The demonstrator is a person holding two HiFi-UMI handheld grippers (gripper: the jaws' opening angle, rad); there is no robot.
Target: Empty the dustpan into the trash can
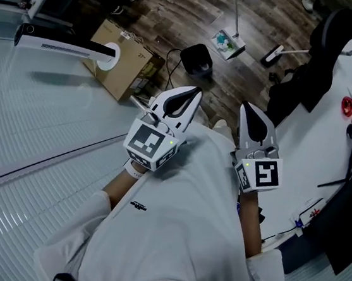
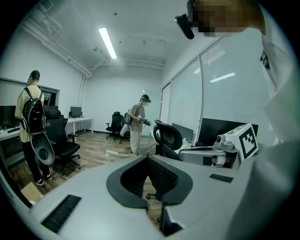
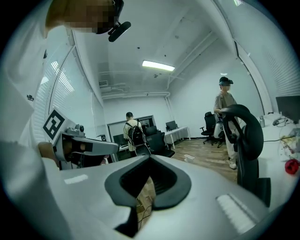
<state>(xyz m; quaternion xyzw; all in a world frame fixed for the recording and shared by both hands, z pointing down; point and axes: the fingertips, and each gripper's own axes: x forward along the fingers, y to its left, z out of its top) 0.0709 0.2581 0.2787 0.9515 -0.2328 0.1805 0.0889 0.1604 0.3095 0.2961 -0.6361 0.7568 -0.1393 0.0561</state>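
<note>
A long-handled dustpan (image 1: 229, 44) with bits of coloured litter in it stands on the wooden floor far ahead. A small black trash can (image 1: 197, 60) stands to its left, closer to me. My left gripper (image 1: 193, 94) and right gripper (image 1: 246, 107) are held side by side in front of my white shirt, well short of both. Both are shut with nothing between the jaws, as the left gripper view (image 2: 147, 157) and the right gripper view (image 3: 150, 157) also show. The right gripper's marker cube (image 2: 247, 139) appears in the left gripper view.
A cardboard box (image 1: 125, 60) lies left of the trash can and a white broom head (image 1: 274, 53) right of the dustpan. A black office chair (image 1: 320, 52) stands beside the white desk (image 1: 328, 143) on the right. A ribbed glass partition (image 1: 31, 125) runs on my left. Two people (image 2: 138, 123) (image 2: 30, 115) stand further off.
</note>
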